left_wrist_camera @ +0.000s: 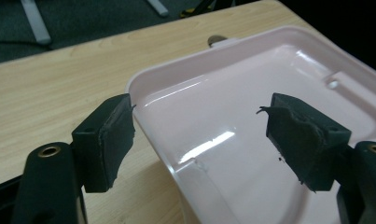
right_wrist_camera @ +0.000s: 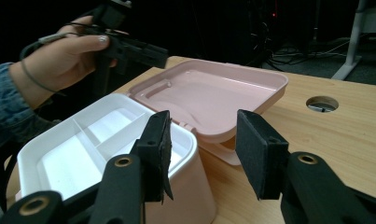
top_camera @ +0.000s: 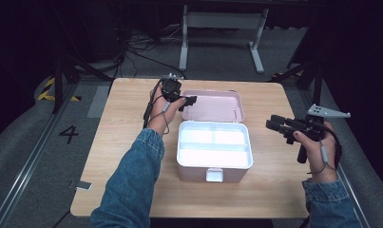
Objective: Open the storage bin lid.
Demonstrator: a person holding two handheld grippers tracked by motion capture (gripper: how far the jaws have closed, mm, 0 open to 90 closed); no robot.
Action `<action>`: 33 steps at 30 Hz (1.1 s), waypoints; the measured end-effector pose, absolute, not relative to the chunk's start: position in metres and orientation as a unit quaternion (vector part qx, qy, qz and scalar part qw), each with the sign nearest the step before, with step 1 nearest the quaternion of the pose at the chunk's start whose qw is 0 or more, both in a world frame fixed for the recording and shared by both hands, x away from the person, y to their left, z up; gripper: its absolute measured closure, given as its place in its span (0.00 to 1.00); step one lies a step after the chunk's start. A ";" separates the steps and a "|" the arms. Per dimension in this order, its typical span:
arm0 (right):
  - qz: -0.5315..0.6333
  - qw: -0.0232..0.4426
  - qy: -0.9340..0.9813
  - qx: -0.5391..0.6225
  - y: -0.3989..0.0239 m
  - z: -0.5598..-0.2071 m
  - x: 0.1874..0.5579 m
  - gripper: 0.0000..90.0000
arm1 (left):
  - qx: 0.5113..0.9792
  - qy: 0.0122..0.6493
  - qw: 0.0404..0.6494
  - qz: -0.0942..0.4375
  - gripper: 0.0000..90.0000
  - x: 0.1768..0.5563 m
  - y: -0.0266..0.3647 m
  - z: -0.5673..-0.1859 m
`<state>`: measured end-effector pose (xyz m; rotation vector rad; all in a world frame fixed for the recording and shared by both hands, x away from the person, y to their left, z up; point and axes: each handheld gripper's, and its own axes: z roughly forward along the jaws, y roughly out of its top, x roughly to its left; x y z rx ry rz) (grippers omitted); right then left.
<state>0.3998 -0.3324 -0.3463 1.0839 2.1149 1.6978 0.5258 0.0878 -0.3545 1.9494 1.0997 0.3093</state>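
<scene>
Black foam pads of the left gripper [left_wrist_camera: 199, 140] stand wide apart over the corner of the pink lid [left_wrist_camera: 269, 116], nothing between them and neither pad touching it. Seen from the high view, that lid lies flat on the worktop [top_camera: 127, 156], hinged back behind the open pink box [top_camera: 214, 151] with its white divided tray [top_camera: 214, 142]. Off to the box's right, the right gripper [top_camera: 273, 123] hangs above the worktop, its jaws apart and empty, pointing toward the box
</scene>
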 end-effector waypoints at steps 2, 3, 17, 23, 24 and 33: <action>0.576 0.110 0.719 0.372 -0.332 -0.345 0.404 0.62 | 0.782 0.429 0.433 0.130 0.27 0.517 0.091 -0.346; 0.575 0.108 0.720 0.373 -0.332 -0.345 0.406 0.61 | 0.783 0.424 0.436 0.134 0.27 0.511 0.092 -0.341; 0.550 0.111 0.735 0.381 -0.330 -0.347 0.427 0.54 | 0.786 0.375 0.449 0.199 0.27 0.440 0.128 -0.296; 0.530 0.126 0.740 0.394 -0.340 -0.349 0.423 0.51 | 0.774 0.377 0.456 0.224 0.27 0.412 0.156 -0.291; 0.529 0.129 0.739 0.397 -0.342 -0.350 0.422 0.51 | 0.774 0.377 0.456 0.224 0.27 0.412 0.156 -0.291; 0.516 0.143 0.739 0.410 -0.353 -0.353 0.415 0.50 | 0.771 0.394 0.437 0.242 0.27 0.383 0.193 -0.306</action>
